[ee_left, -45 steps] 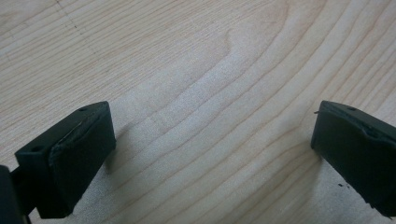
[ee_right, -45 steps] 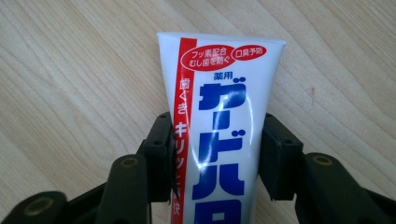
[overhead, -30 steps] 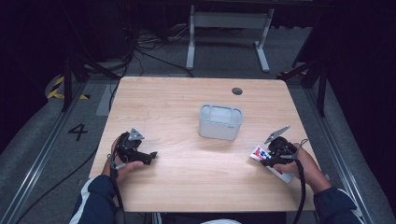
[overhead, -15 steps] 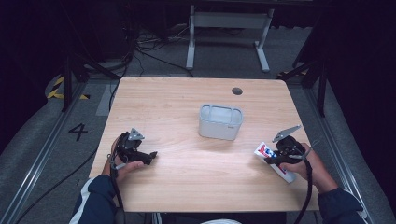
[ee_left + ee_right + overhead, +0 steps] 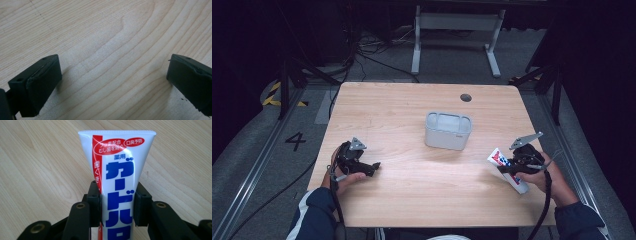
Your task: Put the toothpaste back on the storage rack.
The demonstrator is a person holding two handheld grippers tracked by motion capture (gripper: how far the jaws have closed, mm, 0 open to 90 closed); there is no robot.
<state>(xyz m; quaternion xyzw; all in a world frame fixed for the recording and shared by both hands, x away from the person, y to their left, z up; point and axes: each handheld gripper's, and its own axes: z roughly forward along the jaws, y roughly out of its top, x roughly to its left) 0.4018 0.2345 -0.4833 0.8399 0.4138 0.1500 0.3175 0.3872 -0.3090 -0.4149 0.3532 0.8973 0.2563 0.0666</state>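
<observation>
Right hand-held gripper [image 5: 512, 166] clamped on a white toothpaste tube [image 5: 120, 177] at the wooden bench's [image 5: 412, 110] right edge, left hand-held gripper [image 5: 373, 166] jaws apart over bare wood, grey container [image 5: 448, 130] mid-bench

Over the past second the right gripper [image 5: 511, 166], clamped on a toothpaste tube [image 5: 500, 161], has drawn back toward five o'clock, carrying the tube nearer the wooden table's [image 5: 422, 200] right edge.
</observation>
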